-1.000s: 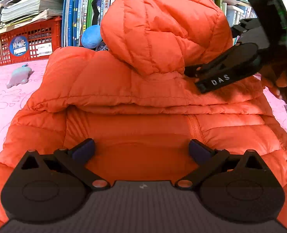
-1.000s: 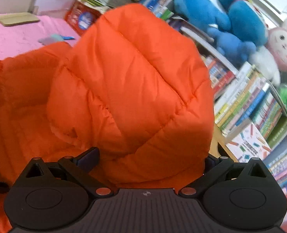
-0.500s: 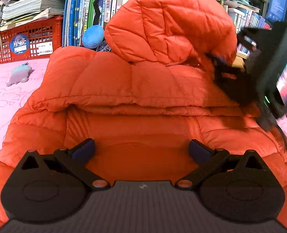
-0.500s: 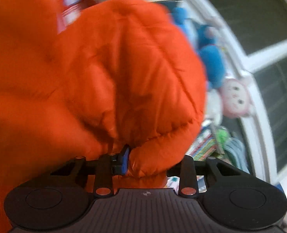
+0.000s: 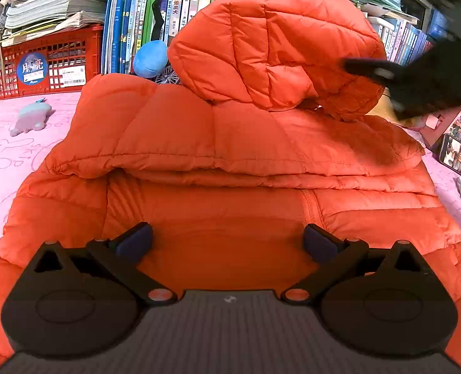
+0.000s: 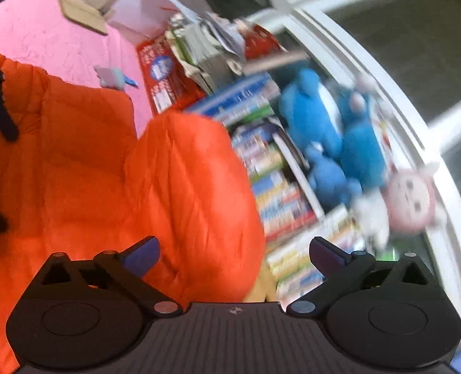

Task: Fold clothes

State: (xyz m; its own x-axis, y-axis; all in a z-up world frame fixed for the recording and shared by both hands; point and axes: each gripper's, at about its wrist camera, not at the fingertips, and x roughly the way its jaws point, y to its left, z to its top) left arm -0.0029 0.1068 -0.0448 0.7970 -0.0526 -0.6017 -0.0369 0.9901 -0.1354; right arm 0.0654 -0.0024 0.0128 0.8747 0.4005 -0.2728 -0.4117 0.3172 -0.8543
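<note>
Orange jacket (image 5: 230, 162) is spread on the pink bed (image 5: 12, 143) at frame centre; hood (image 5: 271, 46), pinched half a second ago, has been let go; right tongs (image 6: 233, 254) are opening, nothing gripped; left tongs (image 5: 227, 240) unchanged, released above the hem.

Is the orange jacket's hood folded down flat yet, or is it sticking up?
Sticking up. The hood stands puffed above the jacket body; only its lower edge rests on it.
</note>
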